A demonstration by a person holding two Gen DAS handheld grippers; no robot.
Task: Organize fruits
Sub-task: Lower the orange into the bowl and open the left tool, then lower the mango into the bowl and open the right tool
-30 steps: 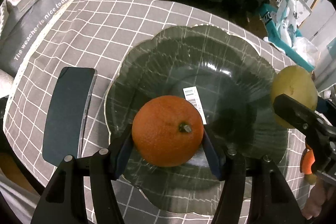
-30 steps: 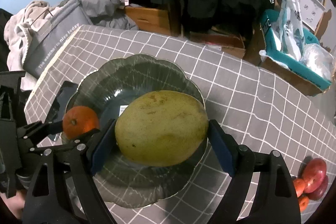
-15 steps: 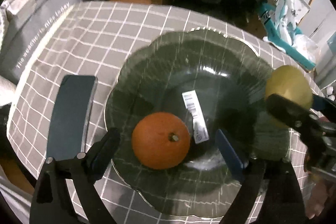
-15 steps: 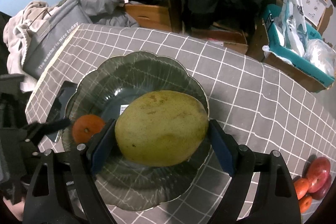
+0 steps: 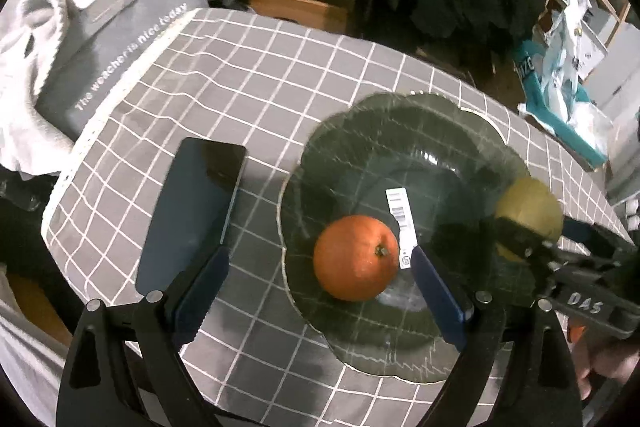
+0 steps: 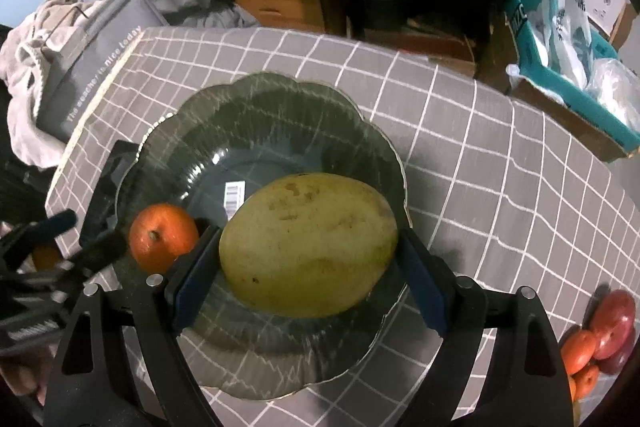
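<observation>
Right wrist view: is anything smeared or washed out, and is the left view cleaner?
Right wrist view: the left gripper at the frame's left edge is motion-blurred; the mango stays sharp. Left wrist view: the orange is crisp, glare streaks the glass plate, and the tablecloth's grid bows from fisheye distortion.

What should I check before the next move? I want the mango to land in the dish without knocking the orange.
1. Orange released, resting in the glass dish: ok.
2. Left hand-held gripper open, its jaws having just opened, pads off the orange: ok.
3. Mango gripped by the right hand-held gripper: ok.
4. Mango over the dish: ok.
5. Gap between mango and orange: cannot tell.
6. Phone outside the dish: ok.
</observation>
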